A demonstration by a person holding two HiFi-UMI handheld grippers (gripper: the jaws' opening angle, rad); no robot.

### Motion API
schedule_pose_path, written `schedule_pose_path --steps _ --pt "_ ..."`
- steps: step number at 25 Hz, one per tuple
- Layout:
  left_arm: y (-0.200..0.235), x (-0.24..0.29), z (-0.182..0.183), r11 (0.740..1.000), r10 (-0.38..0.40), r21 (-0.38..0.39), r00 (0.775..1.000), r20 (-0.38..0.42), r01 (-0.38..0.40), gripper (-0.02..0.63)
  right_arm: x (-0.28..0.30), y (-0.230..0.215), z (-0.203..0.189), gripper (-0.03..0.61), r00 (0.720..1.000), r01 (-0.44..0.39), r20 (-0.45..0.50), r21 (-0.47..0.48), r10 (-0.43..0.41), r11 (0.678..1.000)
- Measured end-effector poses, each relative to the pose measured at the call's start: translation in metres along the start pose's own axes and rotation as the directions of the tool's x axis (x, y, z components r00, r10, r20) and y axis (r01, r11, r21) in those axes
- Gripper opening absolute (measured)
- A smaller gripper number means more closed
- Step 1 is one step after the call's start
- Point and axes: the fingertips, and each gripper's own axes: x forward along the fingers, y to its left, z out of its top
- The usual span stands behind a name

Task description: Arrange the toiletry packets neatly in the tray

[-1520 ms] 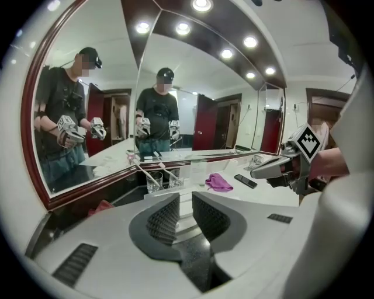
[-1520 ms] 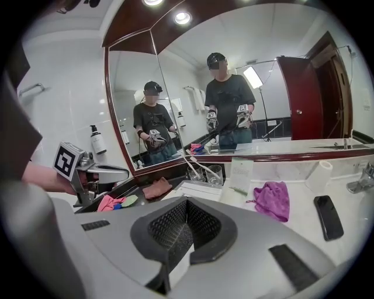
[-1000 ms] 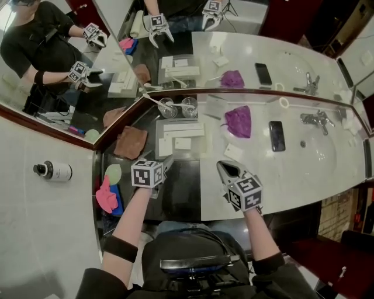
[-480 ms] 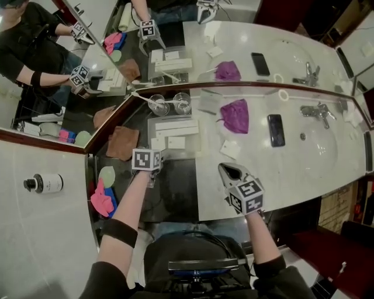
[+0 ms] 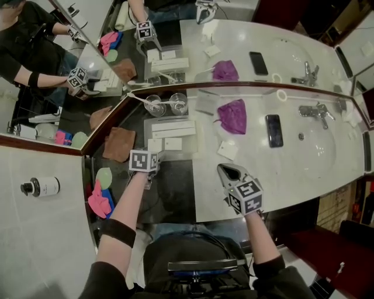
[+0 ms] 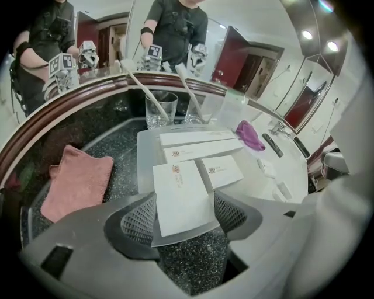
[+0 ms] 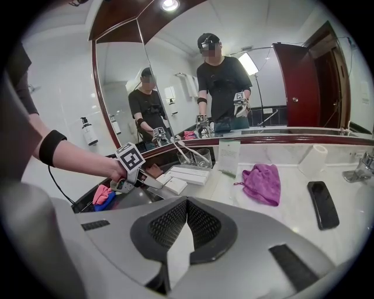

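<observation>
The left gripper [image 6: 184, 215] is straddling a flat white toiletry packet [image 6: 180, 193] at the tray's [image 6: 146, 153] near edge. Its jaws have just been closing but are not yet pinching. The right gripper [image 7: 186, 225] is resting shut and apparently empty. The packet is probably light, thin and slick, so pinch across its long edges.

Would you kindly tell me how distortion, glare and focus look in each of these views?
Head view: the wide lens bows the mirror frame, and the mirror duplicates the purple cloth. Left gripper view: dark vignetted corners, ceiling lights flare at top right, yet the white packet is sharp. Right gripper view: round fisheye border, a bright ceiling light, mosaic patches over reflected faces.
</observation>
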Motion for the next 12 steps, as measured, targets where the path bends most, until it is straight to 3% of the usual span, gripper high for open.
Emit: schedule_pose_path --steps 7,12 --pt "-0.005 -0.011 0.002 1.000 0.002 0.013 0.999 0.048 -0.003 0.278 0.001 -0.001 -0.002 0.015 1.000 -0.007 -0.002 -0.002 0.007 1.000" --pt "-0.012 -0.031 0.009 0.999 -0.007 0.034 0.991 0.137 0.002 0.276 -0.002 0.002 -0.001 0.015 1.000 -0.013 0.005 -0.006 0.013 1.000"
